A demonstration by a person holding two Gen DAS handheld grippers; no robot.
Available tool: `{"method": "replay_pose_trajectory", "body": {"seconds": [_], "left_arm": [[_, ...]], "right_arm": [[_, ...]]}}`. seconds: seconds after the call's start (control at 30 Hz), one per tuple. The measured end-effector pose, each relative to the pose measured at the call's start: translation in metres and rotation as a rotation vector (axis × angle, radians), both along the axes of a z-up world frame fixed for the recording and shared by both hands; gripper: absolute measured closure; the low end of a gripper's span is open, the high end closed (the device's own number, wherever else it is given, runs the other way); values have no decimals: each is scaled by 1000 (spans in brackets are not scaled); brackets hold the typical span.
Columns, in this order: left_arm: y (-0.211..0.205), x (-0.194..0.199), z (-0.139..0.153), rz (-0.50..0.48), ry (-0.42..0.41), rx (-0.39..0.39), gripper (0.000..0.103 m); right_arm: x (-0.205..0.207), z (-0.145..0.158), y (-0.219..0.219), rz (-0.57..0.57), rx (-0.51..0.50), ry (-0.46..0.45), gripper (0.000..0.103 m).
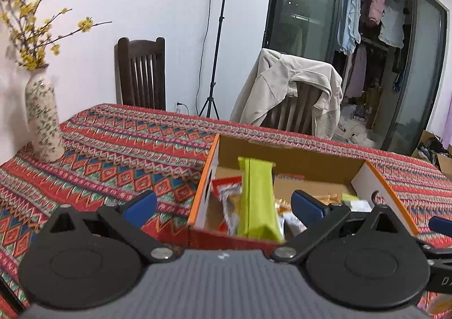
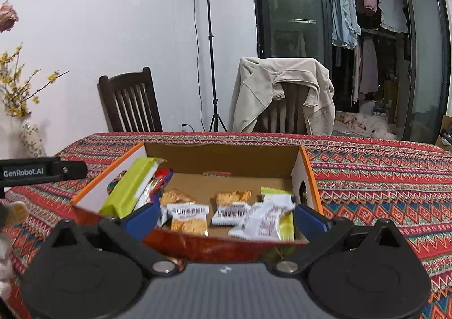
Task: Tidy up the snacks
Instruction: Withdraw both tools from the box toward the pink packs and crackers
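Note:
An open cardboard box [image 1: 210,166] with an orange rim sits on the patterned tablecloth. A long lime-green packet [image 1: 258,197] leans inside near its left wall, over a red-and-white snack packet [image 1: 230,200]. My left gripper [image 1: 224,206] is open above the box's near left corner and holds nothing. In the right wrist view the box [image 2: 306,174] holds the lime-green packet [image 2: 128,190] and several small white cracker packets [image 2: 188,213]. My right gripper [image 2: 226,217] is open over the near wall, empty. The left gripper's body [image 2: 42,172] shows at the left.
A flowered vase [image 1: 43,124] with yellow branches stands at the table's far left. Behind the table are a dark wooden chair [image 2: 130,104], a chair draped with a beige jacket [image 2: 282,92] and a light stand [image 2: 210,44]. Patterned cloth [image 2: 381,177] lies right of the box.

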State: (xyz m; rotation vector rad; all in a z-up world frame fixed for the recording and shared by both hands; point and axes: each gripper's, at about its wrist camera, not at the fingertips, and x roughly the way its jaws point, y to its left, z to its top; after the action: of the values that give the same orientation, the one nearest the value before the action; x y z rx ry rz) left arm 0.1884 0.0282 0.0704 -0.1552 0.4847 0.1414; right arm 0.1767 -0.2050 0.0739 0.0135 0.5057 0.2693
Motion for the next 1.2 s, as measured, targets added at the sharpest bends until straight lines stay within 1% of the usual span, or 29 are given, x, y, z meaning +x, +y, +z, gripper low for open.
{"method": "replay_pose_trajectory", "body": {"seconds": [0.27, 0.47, 0.6, 0.7, 0.83, 0.93, 1.03, 1.13, 1.2], "left_arm": [[9, -37, -24, -13, 45, -12, 0], [12, -57, -40, -25, 46, -3, 0], [11, -61, -58, -3, 51, 20, 0], [10, -58, -68, -12, 72, 23, 0], [12, -59, -71, -18, 65, 14, 0], [15, -55, -75, -23, 89, -10, 0], [17, -54, -77, -30, 97, -33, 0], [18, -54, -78, -31, 101, -39, 0], [18, -53, -79, -29, 105, -38, 0]], "right_arm": [[-36, -19, -11, -1, -28, 51, 0], [-50, -36, -19, -1, -40, 97, 0], [-51, -49, -23, -5, -27, 145, 0], [-48, -61, -22, -21, -23, 167, 0], [-49, -72, -23, -22, -2, 153, 0], [-48, -74, -22, -16, -1, 153, 0], [-45, -76, -25, -20, 16, 172, 0], [-41, -77, -32, -35, 48, 190, 0], [-39, -79, -35, -41, 68, 206, 2]]}}
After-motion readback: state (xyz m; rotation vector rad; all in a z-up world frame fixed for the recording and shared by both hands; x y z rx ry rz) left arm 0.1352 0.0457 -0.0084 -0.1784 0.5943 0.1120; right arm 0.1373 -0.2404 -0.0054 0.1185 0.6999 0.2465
